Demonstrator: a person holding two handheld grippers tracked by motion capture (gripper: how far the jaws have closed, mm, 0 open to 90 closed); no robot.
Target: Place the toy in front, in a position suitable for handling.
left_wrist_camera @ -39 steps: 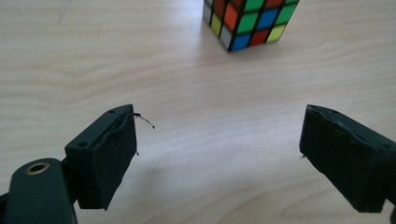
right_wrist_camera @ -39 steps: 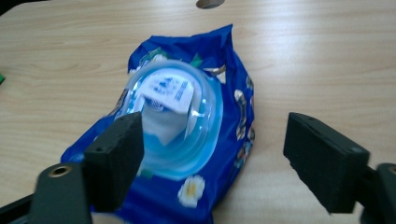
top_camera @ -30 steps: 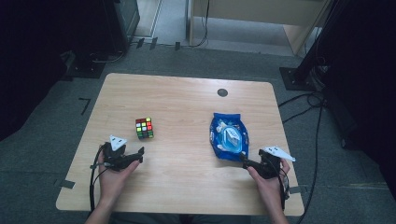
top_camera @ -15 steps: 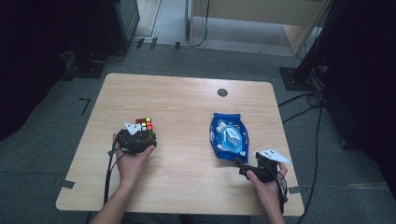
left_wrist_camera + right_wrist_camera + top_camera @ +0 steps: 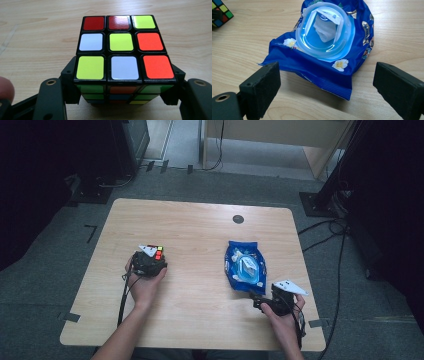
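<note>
Right hand-held gripper point(image 5: 256, 301), worktop at about 5 o'clock in the high view: jaws spread wide with nothing between them, pointing toward the blue wipes pack point(image 5: 245, 266). In the right gripper view the pack's near crimped edge lies just beyond the jaw tips, apart from both. The pack lies flat and crumpled; its round translucent lid point(image 5: 325, 30) is shut over a white tissue.

Left hand-held gripper point(image 5: 156, 261), at about 9 o'clock from the worktop's centre: jaws have just been closing and now clamp the puzzle cube point(image 5: 122, 60) on its two opposite sides, pads pressed against its lower layers. The cube sits on the wooden worktop point(image 5: 200, 235). Top face, near row: yellow-green, white, orange-red. Middle row: white, yellow-green, orange-red. Far row: red, red, yellow-green. In the high view the gripper body and its grey plate cover most of the cube; a few coloured tiles show at the far edge.

Farther off, at 12 o'clock: a small dark round grommet point(image 5: 238, 219) set in the worktop near its far edge.
</note>
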